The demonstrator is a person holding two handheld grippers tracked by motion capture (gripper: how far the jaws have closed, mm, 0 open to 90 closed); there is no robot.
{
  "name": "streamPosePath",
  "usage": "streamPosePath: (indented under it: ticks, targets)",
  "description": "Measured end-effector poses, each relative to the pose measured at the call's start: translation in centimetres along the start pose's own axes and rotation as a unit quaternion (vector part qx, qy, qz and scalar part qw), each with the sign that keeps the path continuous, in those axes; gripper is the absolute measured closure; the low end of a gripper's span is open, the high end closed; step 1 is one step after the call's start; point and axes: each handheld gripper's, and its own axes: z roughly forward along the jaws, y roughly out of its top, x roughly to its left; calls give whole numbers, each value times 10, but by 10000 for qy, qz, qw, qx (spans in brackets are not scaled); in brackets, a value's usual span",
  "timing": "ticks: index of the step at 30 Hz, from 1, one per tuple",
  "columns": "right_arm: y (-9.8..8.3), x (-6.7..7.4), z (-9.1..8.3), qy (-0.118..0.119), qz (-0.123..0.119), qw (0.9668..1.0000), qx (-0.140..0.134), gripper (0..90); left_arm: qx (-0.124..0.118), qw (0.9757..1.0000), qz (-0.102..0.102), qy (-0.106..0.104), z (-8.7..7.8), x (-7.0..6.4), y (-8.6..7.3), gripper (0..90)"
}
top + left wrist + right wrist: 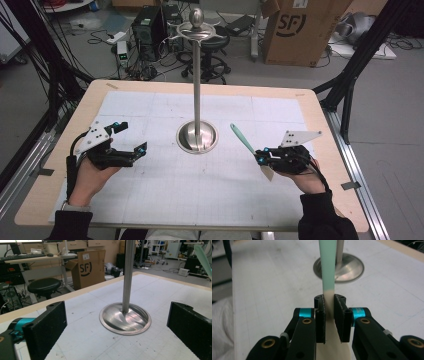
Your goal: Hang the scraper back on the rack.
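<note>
right claw [329,315]: clamped on the spatula [243,139], handle aimed at 11 o'clock
left claw [131,138]: wide open, idle
stand [197,85]: mid surface [150,200]
tip: lift slowly, keep the grip firm so it doesn't swing

- We see a grey concrete floor [400,100] strewn with black cables [150,70] around the table.
- A brown cardboard box [300,30] marked SF stands on that floor beyond the table's far edge.
- Beside the box, a black round stool [212,55] stands near a dark computer tower [147,30].
- From the left gripper view we find a long desk [32,260] carrying a keyboard [22,257], with wooden drawers [75,244] behind.
- Black frame struts [360,55] lean at the right.
- The lighting is even.
</note>
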Motion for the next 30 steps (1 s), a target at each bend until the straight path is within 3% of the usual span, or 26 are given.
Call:
streamPosePath:
  ticks: [6, 11, 17, 19, 22, 30]
  targets:
    - [3, -3, -3, -64, 278, 9983, -506, 806, -33, 10000, -14, -49, 1, -2, 1, 32]
    - [15, -7, 0, -22, 241, 9936, -1104, 806, -36, 10000, -31, -46, 0, -3, 1, 32]
    - [33, -15, 12, 153, 165, 9912, -1302, 807, 18, 10000, -41, -62, 3, -3, 0, 32]
    - [42, -16, 14, 239, 124, 9891, -1449, 807, 26, 10000, -46, -45, 3, -3, 0, 32]
    - [55, -18, 15, 231, 75, 9874, -1563, 807, 36, 10000, -66, -55, 2, -2, 0, 32]
    - [81, -26, 16, 290, 192, 9810, -1907, 806, -70, 9999, -115, -74, 0, -1, 1, 32]
